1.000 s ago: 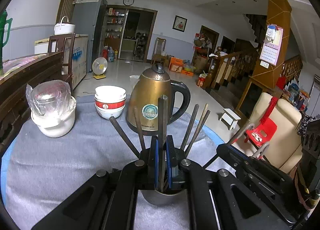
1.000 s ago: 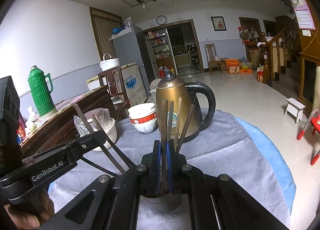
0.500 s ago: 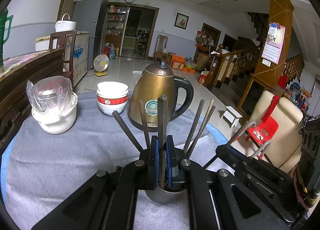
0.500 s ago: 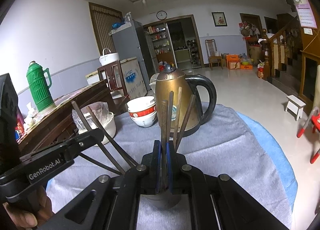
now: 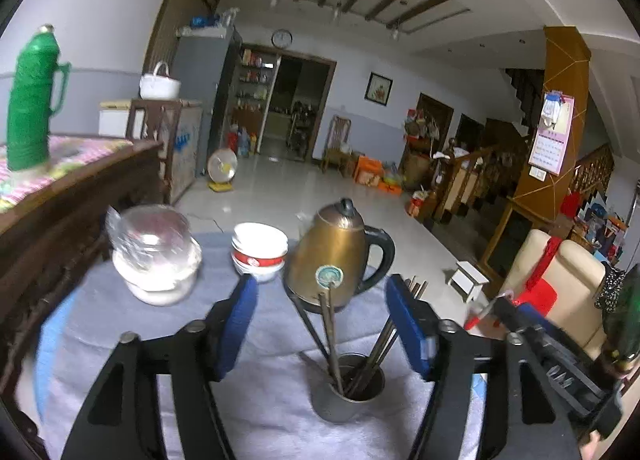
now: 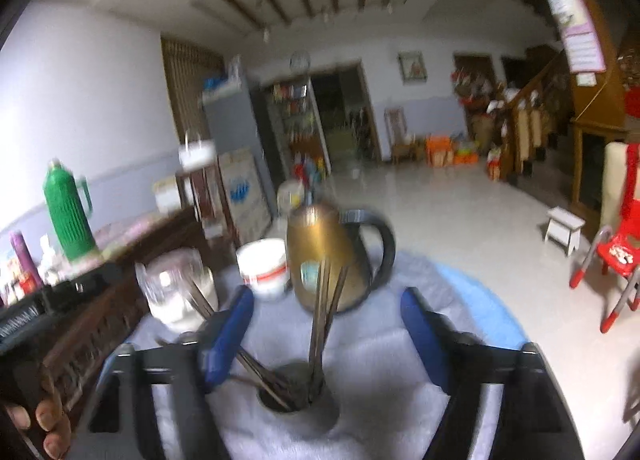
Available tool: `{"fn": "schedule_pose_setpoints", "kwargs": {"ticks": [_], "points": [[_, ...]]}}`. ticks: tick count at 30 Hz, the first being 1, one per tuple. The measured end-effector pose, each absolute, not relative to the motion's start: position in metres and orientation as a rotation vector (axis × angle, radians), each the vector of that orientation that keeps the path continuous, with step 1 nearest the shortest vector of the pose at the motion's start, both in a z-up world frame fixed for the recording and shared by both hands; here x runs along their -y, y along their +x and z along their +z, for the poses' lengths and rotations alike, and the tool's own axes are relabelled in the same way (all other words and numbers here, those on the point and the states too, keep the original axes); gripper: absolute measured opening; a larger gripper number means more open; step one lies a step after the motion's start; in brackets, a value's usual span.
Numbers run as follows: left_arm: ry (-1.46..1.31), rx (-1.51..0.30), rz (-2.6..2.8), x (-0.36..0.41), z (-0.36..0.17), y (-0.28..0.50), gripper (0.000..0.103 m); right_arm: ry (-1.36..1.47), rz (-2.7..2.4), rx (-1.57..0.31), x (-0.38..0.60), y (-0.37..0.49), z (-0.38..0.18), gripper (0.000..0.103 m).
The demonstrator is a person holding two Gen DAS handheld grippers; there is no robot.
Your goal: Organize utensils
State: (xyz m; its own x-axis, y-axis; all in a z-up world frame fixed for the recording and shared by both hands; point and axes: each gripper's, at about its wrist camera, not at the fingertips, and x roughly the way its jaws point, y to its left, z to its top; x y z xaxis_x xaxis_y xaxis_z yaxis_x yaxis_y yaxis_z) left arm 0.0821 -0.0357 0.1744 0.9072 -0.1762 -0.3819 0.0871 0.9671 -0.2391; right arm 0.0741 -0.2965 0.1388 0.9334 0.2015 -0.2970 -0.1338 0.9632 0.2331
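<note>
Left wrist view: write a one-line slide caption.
Left gripper, jaws just opened, above chopsticks standing in a metal cup before a brass kettle.

We see a small metal cup (image 5: 347, 388) standing upright on the grey cloth, at about six o'clock from the brass kettle in the left wrist view. It is dull grey, round and open at the top. Inside it stand dark chopsticks (image 5: 330, 334), long and thin, their lower ends down in the cup. They fan apart: one leans toward eleven o'clock, one stands near twelve, and a bunch tilts toward one o'clock. In the blurred right wrist view, the cup (image 6: 295, 400) holds the chopsticks (image 6: 319, 324) spread likewise.
</note>
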Motion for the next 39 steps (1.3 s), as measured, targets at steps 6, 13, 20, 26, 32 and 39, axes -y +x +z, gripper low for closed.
{"fn": "schedule_pose_setpoints", "kwargs": {"ticks": [6,13,20,26,32,39], "points": [[-0.152,-0.468,-0.084,0.022,0.158,0.049,0.085,0.130,0.213,-0.352,0.279,0.028,0.138,0.080],[-0.160,-0.614,-0.077,0.020,0.112,0.037,0.085,0.080,0.232,-0.503,0.254,-0.005,0.088,0.080],[-0.133,-0.671,-0.102,0.029,0.099,0.027,0.085,0.047,0.217,-0.540,0.244,-0.021,0.076,0.080],[-0.123,-0.663,-0.107,0.033,0.103,0.025,0.095,0.031,0.210,-0.521,0.241,-0.022,0.086,0.083],[-0.077,-0.643,-0.094,0.039,0.107,0.026,0.102,0.012,0.196,-0.505,0.242,-0.019,0.094,0.087],[-0.072,-0.641,-0.094,0.042,0.109,0.029,0.103,0.001,0.148,-0.510,0.248,-0.011,0.096,0.087]]}}
